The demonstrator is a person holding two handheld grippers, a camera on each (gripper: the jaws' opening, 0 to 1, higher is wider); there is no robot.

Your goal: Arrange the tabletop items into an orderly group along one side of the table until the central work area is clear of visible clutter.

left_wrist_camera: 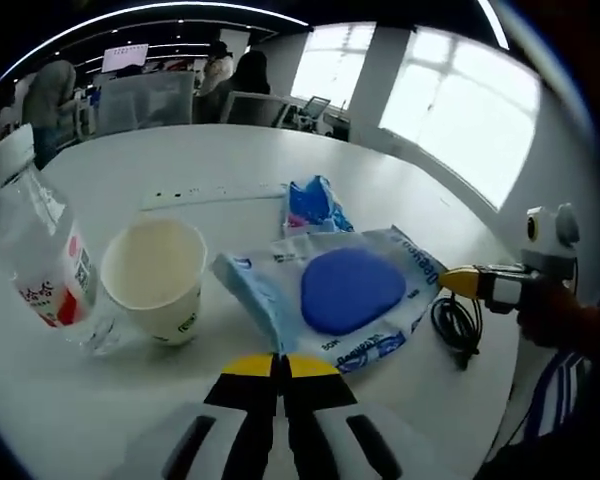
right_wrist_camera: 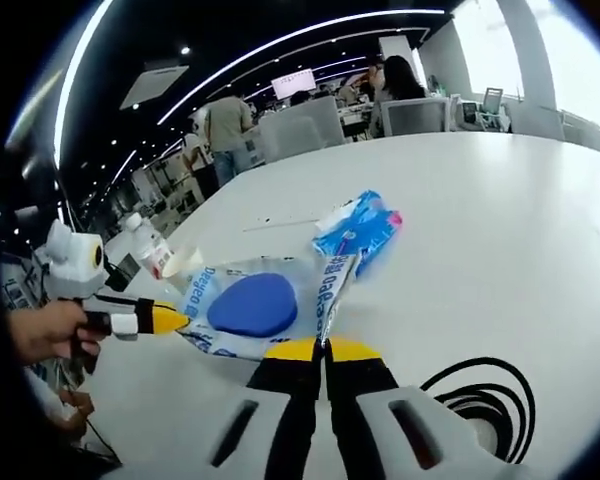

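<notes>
A pale blue wet-wipes pack [left_wrist_camera: 352, 290] with a round dark blue lid lies in the middle of the white table [left_wrist_camera: 220, 150]. My left gripper [left_wrist_camera: 278, 364] is shut on its near edge. My right gripper [left_wrist_camera: 458, 283] comes in from the right, its yellow tip against the pack's far-right edge. In the right gripper view the same pack [right_wrist_camera: 248, 306] stretches between my right gripper [right_wrist_camera: 325, 349], shut on its edge, and my left gripper [right_wrist_camera: 172, 320] at its other side. A small blue tissue pack [left_wrist_camera: 314, 205] [right_wrist_camera: 360, 230] lies just beyond it.
A paper cup [left_wrist_camera: 155, 278] [right_wrist_camera: 183, 263] stands upright left of the pack, with a clear plastic bottle [left_wrist_camera: 35, 250] [right_wrist_camera: 148, 250] beside it. A white power strip [left_wrist_camera: 215, 195] lies farther back. A coiled black cable [left_wrist_camera: 458, 325] [right_wrist_camera: 480, 392] sits at the table edge. People sit at desks behind.
</notes>
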